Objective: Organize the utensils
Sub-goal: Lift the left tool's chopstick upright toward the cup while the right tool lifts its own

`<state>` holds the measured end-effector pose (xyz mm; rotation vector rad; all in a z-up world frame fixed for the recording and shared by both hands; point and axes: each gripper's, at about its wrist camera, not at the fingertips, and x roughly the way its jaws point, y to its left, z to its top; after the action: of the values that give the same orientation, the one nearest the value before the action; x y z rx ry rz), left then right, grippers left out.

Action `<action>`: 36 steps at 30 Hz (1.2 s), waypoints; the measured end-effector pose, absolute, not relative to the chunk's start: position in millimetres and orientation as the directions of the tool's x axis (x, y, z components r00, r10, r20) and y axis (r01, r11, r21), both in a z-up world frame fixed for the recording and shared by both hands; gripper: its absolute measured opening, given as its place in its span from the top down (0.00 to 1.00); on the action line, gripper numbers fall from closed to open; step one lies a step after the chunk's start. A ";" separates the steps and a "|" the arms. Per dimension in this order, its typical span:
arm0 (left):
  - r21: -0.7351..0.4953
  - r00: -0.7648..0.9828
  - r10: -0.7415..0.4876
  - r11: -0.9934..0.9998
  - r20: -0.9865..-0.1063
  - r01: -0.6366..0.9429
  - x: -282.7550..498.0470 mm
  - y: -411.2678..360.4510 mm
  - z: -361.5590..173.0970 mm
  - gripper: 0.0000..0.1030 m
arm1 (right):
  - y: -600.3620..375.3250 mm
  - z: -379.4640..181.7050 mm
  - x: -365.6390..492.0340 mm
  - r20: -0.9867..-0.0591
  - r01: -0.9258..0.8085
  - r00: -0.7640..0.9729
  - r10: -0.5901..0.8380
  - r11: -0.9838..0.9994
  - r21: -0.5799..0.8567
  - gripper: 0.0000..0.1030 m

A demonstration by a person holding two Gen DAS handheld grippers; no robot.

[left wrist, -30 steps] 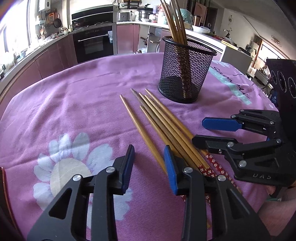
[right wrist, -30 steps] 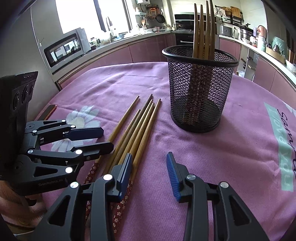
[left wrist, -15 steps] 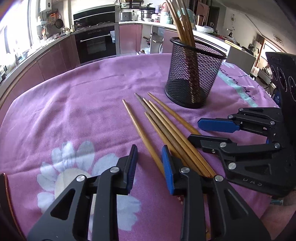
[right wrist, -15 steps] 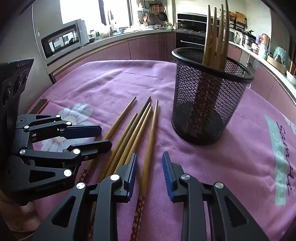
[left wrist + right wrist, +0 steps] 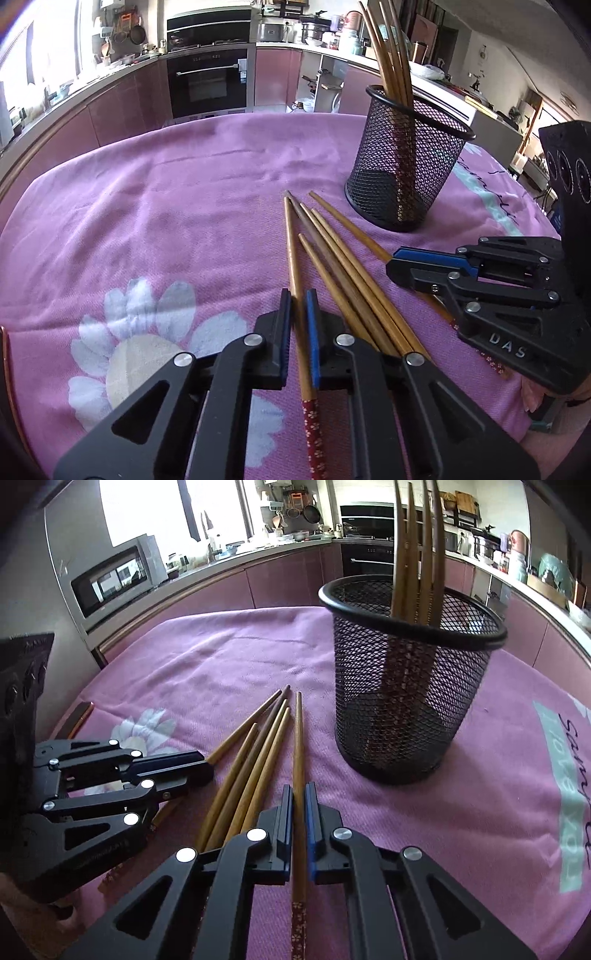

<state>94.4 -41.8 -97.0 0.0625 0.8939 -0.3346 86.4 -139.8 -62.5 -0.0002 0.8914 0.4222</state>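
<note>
Jaws of left gripper point(image 5: 298, 295) and right gripper point(image 5: 299, 788) each clamped on a chopstick point(image 5: 293, 254), mesh holder point(image 5: 410, 686) beyond

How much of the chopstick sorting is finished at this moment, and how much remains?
Done: four bamboo chopsticks stand in the black mesh cup. In hand: the left gripper is shut on the leftmost chopstick, and the right gripper on the rightmost chopstick. Left: four loose chopsticks lie on the pink cloth.

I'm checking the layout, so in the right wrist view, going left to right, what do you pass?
left gripper → loose chopsticks → chopstick held in the right gripper → mesh holder → teal printed strip on the cloth
</note>
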 end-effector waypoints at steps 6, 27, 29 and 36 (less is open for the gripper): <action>-0.113 0.582 -0.280 0.945 -0.763 0.307 89.3 -35.2 -91.7 0.92 | -148.4 -55.7 77.9 -0.730 -0.370 0.556 0.397 0.905 0.210 0.95; -0.339 0.617 -0.551 0.834 -0.562 0.436 63.6 -6.8 -5.1 0.92 | -197.6 16.9 43.9 -0.520 -0.416 0.660 0.543 0.840 0.349 0.95; -0.345 0.625 -0.562 0.827 -0.542 0.445 61.1 -5.3 2.9 0.93 | -199.4 21.2 43.2 -0.504 -0.417 0.670 0.545 0.838 0.353 0.95; -0.364 0.644 -0.587 0.810 -0.490 0.461 60.8 -1.9 24.0 0.93 | -208.7 32.4 46.7 -0.467 -0.415 0.700 0.541 0.839 0.351 0.95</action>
<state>60.8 -1.9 24.0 -0.2136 0.6320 -0.6016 46.7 -208.7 32.4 0.2264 0.5895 0.5376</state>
